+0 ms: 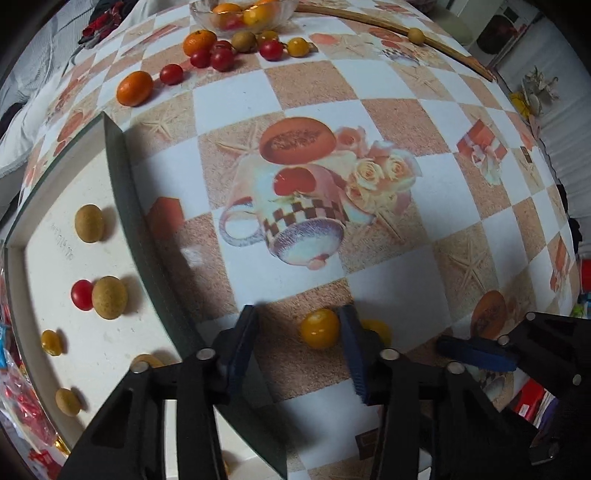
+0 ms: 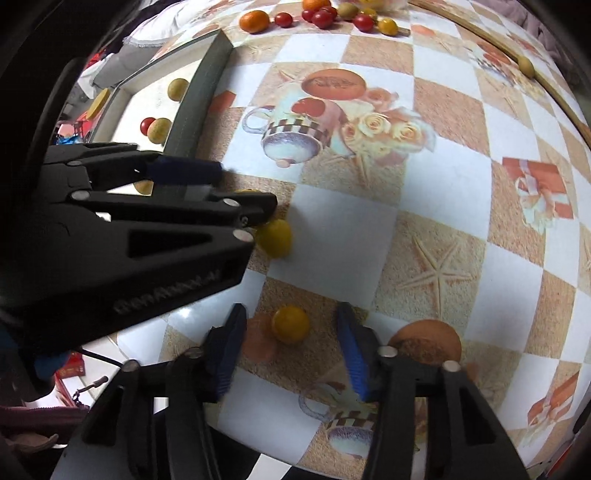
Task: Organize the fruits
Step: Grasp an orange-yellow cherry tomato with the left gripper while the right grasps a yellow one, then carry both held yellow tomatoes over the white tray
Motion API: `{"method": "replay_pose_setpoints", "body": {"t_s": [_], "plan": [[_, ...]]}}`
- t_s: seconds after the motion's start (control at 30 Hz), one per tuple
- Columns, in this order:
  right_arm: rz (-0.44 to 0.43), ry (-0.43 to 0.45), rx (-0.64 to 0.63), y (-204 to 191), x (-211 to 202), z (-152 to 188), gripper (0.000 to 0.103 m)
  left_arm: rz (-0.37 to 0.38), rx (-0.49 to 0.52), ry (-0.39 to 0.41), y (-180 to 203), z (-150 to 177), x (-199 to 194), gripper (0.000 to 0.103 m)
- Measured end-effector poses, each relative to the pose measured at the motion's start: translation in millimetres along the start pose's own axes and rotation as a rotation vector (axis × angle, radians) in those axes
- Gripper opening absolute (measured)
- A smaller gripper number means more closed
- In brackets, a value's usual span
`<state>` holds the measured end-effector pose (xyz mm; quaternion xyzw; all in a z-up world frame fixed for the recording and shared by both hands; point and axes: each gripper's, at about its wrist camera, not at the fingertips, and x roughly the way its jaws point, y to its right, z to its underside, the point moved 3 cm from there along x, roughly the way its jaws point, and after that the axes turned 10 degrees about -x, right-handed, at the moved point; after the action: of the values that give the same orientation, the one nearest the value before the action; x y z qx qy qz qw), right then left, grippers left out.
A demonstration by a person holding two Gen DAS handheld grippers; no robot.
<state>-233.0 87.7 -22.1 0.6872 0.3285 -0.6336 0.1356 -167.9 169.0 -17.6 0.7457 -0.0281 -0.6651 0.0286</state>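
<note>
The left tongs [image 1: 301, 332] are spread wide over the table [image 1: 424, 206]. A yellow tomato [image 1: 320, 328] sits on the table between the two blue pads, up against the right pad and apart from the left one. A second yellow tomato [image 1: 378, 329] peeks out just behind that right pad.

The right tongs [image 2: 291, 334] are spread wide too. Another yellow tomato [image 2: 290, 324] lies between their pads, not touching either one.

To the left of the left tongs is a white tray [image 1: 122, 192] with brown, red and yellow fruits inside. Far ahead of both tongs are oranges [image 1: 134, 88], red tomatoes [image 1: 171, 74] and a glass bowl [image 1: 243, 14] full of fruit.
</note>
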Motion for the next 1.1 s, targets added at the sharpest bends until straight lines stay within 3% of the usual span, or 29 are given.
{"method": "replay_pose_setpoints", "body": {"t_s": [0.03, 0.1, 0.13, 0.23, 0.57, 1.1], "plan": [[-0.004, -0.004, -0.002, 0, 1, 0, 0.028, -0.005, 0.009, 0.0, 2, 1, 0, 0.038], [-0.013, -0.013, 0.004, 4, 1, -2, 0.022, 0.003, 0.012, -0.003, 5, 1, 0, 0.033], [-0.014, -0.015, 0.011, 7, -1, -1, 0.022, 0.018, 0.002, -0.006, 5, 0, 0, 0.026], [-0.021, -0.006, 0.043, 18, -6, -3, 0.022, 0.051, -0.032, -0.02, 6, -2, -1, 0.022], [-0.05, 0.025, 0.179, 62, -32, -3, 0.023, 0.086, -0.123, 0.008, -18, -2, -22, 0.022], [-0.042, 0.039, 0.123, 51, -55, -33, 0.023, 0.093, -0.238, 0.114, -62, -1, -67, 0.023]]}}
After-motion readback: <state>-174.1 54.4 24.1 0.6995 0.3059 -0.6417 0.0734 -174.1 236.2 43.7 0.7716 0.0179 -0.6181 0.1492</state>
